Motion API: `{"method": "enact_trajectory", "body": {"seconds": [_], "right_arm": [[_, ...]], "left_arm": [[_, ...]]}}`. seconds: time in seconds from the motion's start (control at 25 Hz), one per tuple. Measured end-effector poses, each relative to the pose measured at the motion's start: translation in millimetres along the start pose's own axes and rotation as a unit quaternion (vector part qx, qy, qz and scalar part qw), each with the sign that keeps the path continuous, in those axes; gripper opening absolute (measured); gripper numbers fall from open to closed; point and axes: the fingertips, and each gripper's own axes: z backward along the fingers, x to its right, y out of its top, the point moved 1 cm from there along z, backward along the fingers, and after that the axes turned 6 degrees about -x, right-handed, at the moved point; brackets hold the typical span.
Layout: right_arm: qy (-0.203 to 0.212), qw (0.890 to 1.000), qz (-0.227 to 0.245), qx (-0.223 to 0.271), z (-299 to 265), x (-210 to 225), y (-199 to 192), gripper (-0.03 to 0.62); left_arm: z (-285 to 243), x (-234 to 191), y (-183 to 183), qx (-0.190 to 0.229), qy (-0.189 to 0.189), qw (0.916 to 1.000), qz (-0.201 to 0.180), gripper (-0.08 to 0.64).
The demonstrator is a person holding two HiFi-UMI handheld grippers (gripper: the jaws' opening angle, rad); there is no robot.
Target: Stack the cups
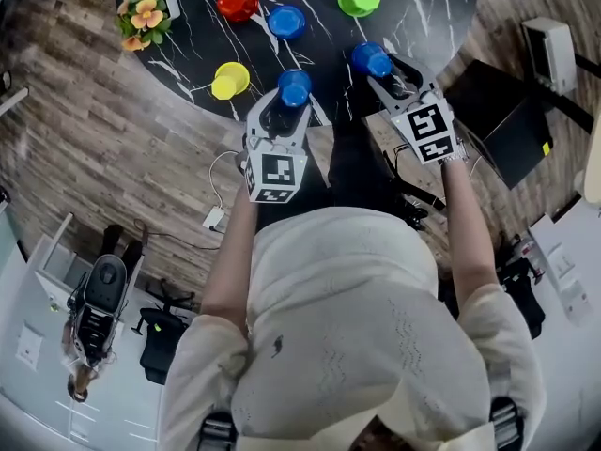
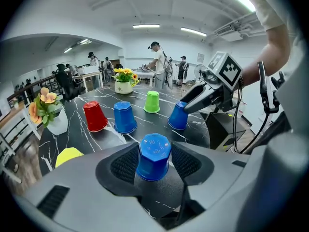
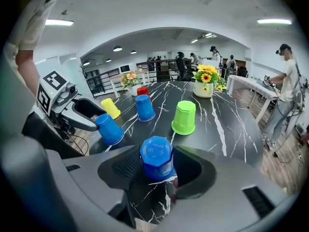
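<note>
The left tool (image 2: 154, 167) pinches the left blue cup (image 2: 154, 151), the right tool (image 3: 157, 170) the right blue cup (image 3: 156, 156) at two o'clock; if tilted, the rims may jam or slip.

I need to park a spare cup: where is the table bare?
Most room: right of the green cup, out to the table edge. A smaller gap lies between flowers and yellow cup. Crowded: the near edge around the left gripper and right gripper.
</note>
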Motion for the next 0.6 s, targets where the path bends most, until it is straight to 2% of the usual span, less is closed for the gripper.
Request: {"method": "enact_trajectory", "body": {"seconds": [0.36, 0.6], "right_arm": [[0.011, 1.000, 0.003, 0.003, 6, -7, 0, 0.224], [0.034, 0.999, 0.028, 0.004, 4, -25, 3, 0.224]], "left_arm": [[-11, 7, 10, 0.008, -0.014, 0.9997, -0.016, 0.235], [-15, 12, 15, 0.011, -0.025, 0.9992, -0.028, 0.235]]}}
